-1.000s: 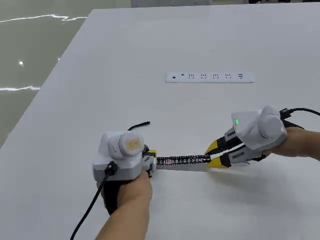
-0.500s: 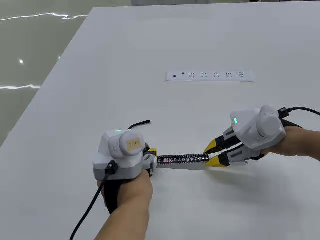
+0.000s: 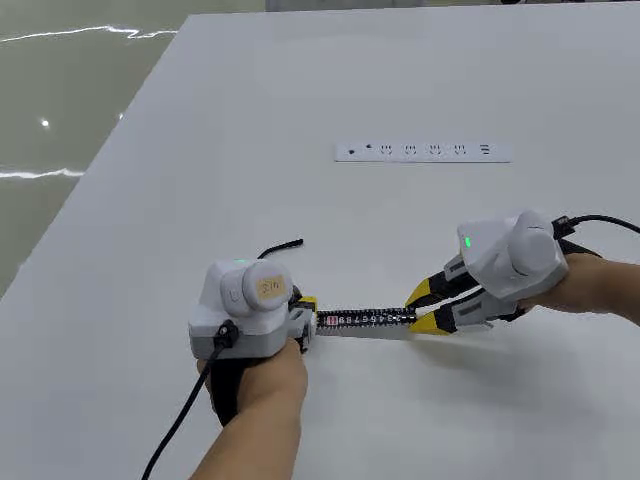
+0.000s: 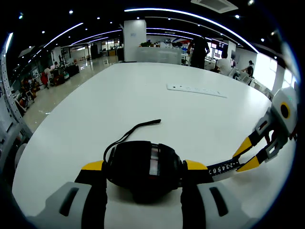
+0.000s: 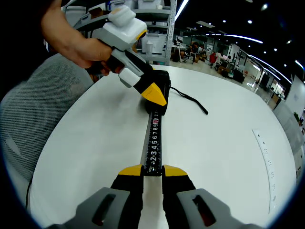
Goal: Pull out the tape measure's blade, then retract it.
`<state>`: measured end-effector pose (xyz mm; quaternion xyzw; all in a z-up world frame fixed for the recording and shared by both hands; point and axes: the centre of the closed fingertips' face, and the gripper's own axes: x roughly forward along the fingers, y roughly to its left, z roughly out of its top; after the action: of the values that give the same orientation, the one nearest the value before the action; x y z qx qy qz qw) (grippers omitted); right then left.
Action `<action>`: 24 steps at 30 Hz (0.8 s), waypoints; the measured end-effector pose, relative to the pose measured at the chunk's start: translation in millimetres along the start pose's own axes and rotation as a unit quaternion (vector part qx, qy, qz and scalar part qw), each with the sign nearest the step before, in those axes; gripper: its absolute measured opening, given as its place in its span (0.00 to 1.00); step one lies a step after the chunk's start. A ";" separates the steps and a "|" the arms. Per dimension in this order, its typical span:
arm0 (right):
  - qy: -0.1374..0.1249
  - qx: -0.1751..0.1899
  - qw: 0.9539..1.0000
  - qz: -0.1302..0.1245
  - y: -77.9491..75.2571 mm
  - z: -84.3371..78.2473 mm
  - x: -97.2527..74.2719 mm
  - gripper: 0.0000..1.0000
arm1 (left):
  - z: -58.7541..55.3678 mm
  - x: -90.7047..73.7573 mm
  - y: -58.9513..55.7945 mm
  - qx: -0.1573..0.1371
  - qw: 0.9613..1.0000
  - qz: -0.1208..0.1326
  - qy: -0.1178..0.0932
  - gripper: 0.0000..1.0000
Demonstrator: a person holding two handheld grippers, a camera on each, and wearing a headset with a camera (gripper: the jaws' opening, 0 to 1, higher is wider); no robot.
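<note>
The left gripper has grey plastic fingers with yellow tips, closed against both sides of the tape measure case — a rounded black housing with a glossy face and a narrow pale label band, sitting at the near left of the table. In the head view the gripper's white body covers most of the case. A thin black wrist strap loops from the case and lies on the surface behind it. The blade runs out of the case to the right: flat, narrow, dark with white numerals and a red mark partway along, casting a shadow on the tabletop. The right gripper is of the same grey-and-yellow build, with a green lamp lit on its body, and its yellow tips are pinched together on the blade's free end. The table is smooth, matte white and broad. A long, flat white power strip lies well beyond the work. A black cable trails from the left gripper toward the near edge. A grey mesh chair back stands beside the table — seen in the right gripper view.
</note>
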<state>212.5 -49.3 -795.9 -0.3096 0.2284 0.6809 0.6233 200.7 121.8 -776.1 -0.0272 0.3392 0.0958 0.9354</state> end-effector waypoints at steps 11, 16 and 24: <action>-0.001 0.000 1.000 0.000 0.0 3.1 3.9 0.14 | 0.5 1.5 1.2 0.001 1.000 -0.001 0.000 0.59; -0.002 -0.001 1.000 0.000 -0.6 3.1 6.5 0.14 | 0.0 1.0 0.5 0.003 1.000 0.000 -0.001 0.59; -0.003 -0.002 1.000 0.002 0.1 4.7 9.2 0.14 | -0.3 1.8 1.2 0.003 1.000 -0.002 0.001 0.59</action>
<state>211.5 -39.5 -799.1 -0.3088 0.2256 0.6833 0.6219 201.6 123.3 -777.5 -0.0254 0.3407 0.0933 0.9352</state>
